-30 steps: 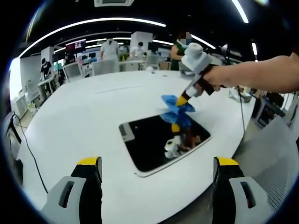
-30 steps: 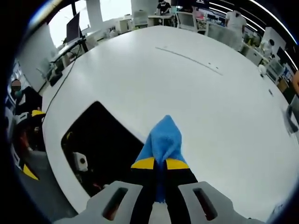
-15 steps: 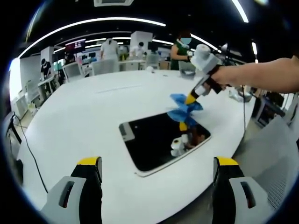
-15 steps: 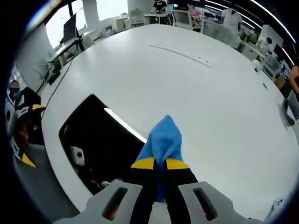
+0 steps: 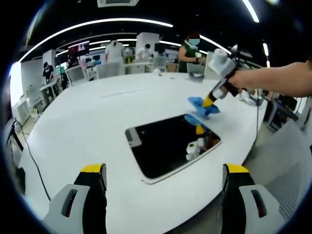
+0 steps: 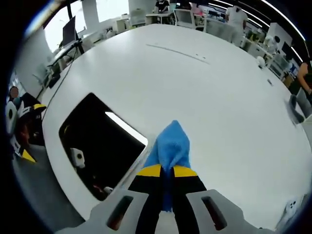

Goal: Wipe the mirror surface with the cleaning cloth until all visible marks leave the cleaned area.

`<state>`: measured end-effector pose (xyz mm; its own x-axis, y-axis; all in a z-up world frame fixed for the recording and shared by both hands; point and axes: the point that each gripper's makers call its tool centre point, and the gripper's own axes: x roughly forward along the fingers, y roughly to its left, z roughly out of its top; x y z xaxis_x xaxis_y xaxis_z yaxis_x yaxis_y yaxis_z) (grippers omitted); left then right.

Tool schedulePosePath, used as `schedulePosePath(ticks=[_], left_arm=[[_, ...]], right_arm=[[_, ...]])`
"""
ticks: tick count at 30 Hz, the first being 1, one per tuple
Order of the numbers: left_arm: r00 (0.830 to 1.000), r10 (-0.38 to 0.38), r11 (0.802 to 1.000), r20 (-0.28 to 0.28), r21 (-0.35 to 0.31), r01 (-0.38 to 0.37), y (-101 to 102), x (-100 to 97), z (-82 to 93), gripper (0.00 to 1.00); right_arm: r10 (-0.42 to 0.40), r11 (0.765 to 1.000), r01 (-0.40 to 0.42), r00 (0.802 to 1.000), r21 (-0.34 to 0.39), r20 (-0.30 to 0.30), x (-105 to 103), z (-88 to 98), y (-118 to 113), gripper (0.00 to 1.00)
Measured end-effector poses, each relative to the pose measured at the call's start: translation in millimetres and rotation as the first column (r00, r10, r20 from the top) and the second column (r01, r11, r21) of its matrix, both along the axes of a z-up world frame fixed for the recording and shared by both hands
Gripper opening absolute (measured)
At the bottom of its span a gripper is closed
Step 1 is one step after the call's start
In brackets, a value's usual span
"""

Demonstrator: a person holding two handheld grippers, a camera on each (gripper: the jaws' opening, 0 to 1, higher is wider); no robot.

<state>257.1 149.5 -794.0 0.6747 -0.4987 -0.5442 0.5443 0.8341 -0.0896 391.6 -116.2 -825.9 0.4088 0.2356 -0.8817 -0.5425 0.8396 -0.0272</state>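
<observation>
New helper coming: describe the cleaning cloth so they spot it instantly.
Find the big white table, then the dark mirror lying flat on it. At the mirror's far corner, the right hand-held gripper pinches the cleaning cloth, the only bright blue thing there.

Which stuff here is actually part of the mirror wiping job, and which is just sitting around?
Part of the job:
mirror
blue cleaning cloth
right gripper, shut on the cloth
left gripper, open, held back from the mirror

Just lying about:
white table
office chairs
cable over the table's edge
</observation>
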Motion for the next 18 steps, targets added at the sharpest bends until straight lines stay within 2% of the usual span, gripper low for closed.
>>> schedulePosePath(ticks=[9, 18], left_arm=[[1.0, -0.005, 1.0, -0.001, 0.005, 0.005, -1, -0.3, -0.4, 0.99], [1.0, -0.012, 1.0, -0.003, 0.015, 0.012, -1, -0.8, -1.5, 0.99]], right_arm=[[-0.004, 1.0, 0.004, 1.0, -0.005, -0.014, -6, 1.6, -12, 0.01], [-0.02, 1.0, 0.019, 0.998, -0.014, -0.056, -17, -17.9, -22, 0.01]])
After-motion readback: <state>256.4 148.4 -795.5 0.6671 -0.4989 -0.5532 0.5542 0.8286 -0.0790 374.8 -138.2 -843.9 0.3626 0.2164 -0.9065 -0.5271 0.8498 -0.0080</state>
